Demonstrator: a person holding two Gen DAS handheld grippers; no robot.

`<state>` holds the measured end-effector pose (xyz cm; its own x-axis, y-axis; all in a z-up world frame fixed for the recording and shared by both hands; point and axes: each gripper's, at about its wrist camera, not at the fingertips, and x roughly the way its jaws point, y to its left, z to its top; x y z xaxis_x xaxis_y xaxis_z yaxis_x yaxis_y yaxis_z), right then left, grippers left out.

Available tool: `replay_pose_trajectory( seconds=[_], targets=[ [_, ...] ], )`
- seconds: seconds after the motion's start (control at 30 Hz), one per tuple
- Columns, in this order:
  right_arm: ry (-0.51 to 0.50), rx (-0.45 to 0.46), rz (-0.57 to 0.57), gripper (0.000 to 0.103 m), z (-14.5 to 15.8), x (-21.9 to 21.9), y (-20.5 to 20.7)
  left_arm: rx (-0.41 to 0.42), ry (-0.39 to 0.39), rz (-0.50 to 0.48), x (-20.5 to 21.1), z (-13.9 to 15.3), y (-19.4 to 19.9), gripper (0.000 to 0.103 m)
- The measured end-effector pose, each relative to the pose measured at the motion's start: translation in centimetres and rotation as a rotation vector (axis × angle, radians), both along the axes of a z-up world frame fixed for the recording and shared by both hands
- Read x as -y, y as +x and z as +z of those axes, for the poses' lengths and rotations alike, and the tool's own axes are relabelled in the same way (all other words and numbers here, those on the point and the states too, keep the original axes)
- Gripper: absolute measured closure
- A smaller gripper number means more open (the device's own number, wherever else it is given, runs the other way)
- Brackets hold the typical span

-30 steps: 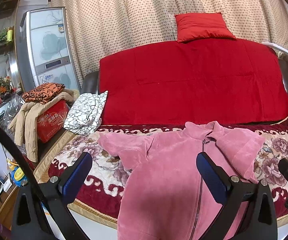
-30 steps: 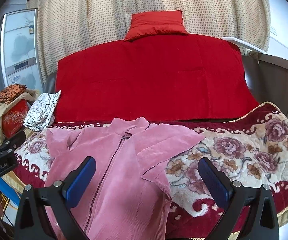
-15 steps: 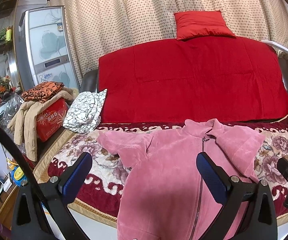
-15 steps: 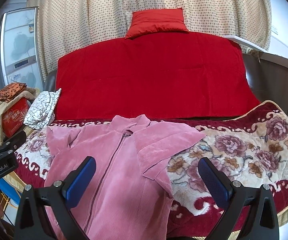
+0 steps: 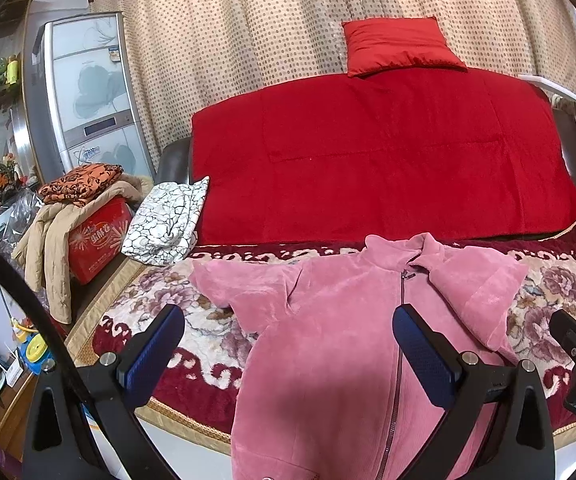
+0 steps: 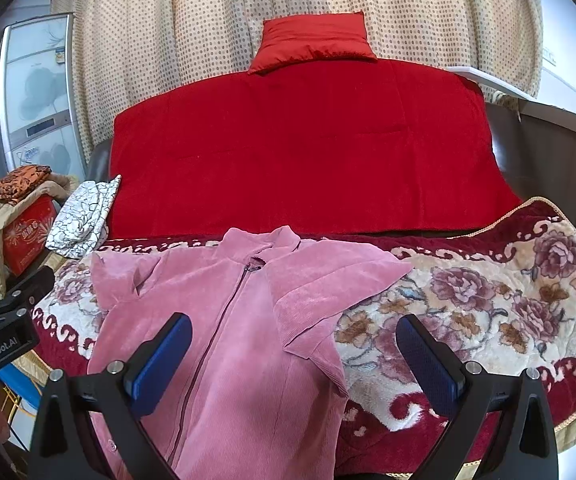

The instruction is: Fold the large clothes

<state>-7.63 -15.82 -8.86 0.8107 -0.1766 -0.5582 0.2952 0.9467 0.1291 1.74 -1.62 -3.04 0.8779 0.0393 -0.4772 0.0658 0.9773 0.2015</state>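
A pink zip-front corduroy jacket (image 5: 340, 320) lies front up on the floral sofa cover (image 5: 167, 292), collar toward the backrest, hem hanging over the front edge. Both sleeves lie folded in near the shoulders. It also shows in the right wrist view (image 6: 231, 320). My left gripper (image 5: 288, 344) is open and empty, hovering above the jacket's left half. My right gripper (image 6: 294, 348) is open and empty, above the jacket's right sleeve edge and the cover (image 6: 468, 300).
A red blanket (image 5: 368, 160) drapes the backrest with a red cushion (image 5: 396, 44) on top. A white patterned cloth (image 5: 167, 220) lies at the sofa's left end. A red box (image 5: 95, 236) with a beige coat and orange cloth stands left. A fridge (image 5: 87, 92) stands behind.
Both grippers have shifted slightly, so the jacket and sofa sit a little lower in both views. Both stay open. The jacket has not moved.
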Motion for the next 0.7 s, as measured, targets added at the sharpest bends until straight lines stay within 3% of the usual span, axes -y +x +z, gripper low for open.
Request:
replay_pose_trajectory(
  seconds=[0.7],
  targets=[
    [0.007, -0.022, 0.006, 0.0, -0.6, 0.1, 1.7, -0.032, 0.015, -0.011, 0.8, -1.3, 1.4, 0.0]
  ],
)
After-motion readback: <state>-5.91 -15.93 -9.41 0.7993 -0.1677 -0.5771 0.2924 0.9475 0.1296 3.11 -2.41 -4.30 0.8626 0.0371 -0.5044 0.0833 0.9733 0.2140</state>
